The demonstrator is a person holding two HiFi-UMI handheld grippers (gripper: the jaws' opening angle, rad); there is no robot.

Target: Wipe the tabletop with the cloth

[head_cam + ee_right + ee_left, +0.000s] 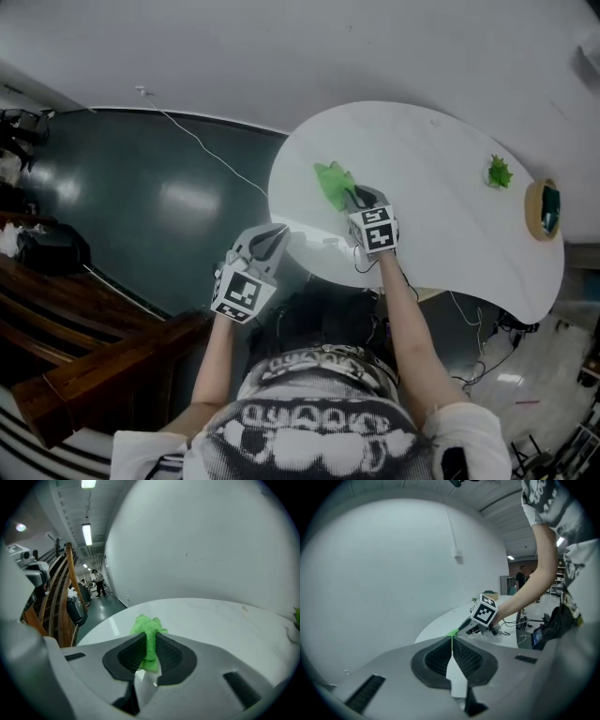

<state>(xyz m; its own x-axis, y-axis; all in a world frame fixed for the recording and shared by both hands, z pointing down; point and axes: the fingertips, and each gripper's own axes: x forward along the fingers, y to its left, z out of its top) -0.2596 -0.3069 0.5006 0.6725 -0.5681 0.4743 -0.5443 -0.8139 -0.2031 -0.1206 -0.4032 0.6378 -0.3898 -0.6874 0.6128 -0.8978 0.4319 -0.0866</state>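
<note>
Evidently, the right gripper (356, 198) pinched the cloth (333, 180) at nine o'clock on the tabletop (441, 169), the left gripper (276, 236) pressed together empty, wiping apparently barely begun

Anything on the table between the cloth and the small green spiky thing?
Nothing: head view shows bare white tabletop between the cloth and the spiky green item.

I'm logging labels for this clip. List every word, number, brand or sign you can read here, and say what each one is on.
No text here can be read.
left cube: black-and-white square markers only, no letters or digits.
right cube: the same kind of markers.
shirt: bold print, too distorted to read.
cloth and table: no label visible.
</note>
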